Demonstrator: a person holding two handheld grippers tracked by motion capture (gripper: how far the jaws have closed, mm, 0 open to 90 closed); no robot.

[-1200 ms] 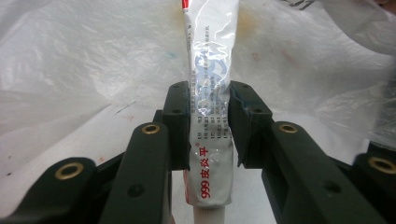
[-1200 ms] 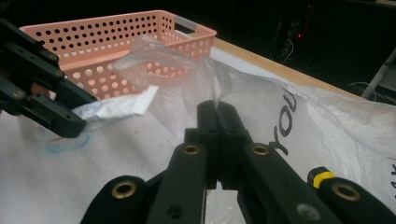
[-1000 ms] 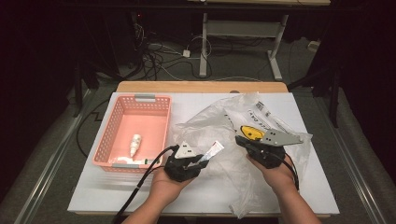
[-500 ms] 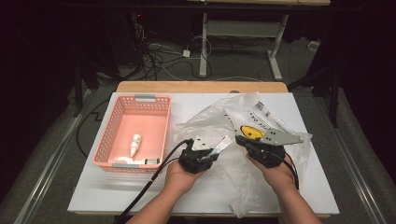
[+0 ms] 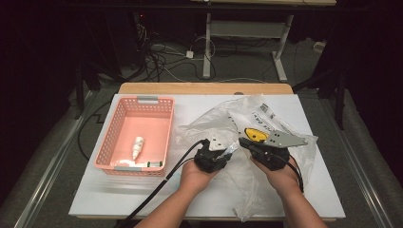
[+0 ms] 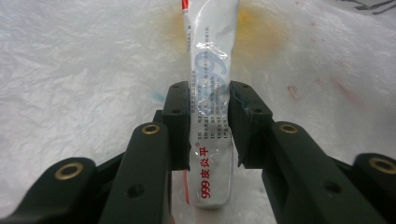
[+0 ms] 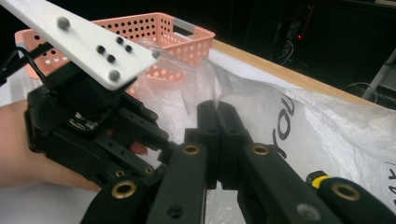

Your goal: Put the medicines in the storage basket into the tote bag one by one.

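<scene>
One flat foil tube (image 6: 211, 93), crinkled clear plastic bag (image 5: 285, 124)

basket (image 5: 136, 136) left on table (image 5: 313, 199) | bag (image 5: 216, 121) right of basket | bottle (image 5: 138, 147) in basket

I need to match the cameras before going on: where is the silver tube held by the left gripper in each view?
High view: the silver tube sticks out of the left gripper, centre, over the plastic bag.
Left gripper view: upright in the centre, clamped between the jaws.
Right gripper view: I cannot make it out behind the left gripper's body.
Shared landmark: the plastic bag.
</scene>
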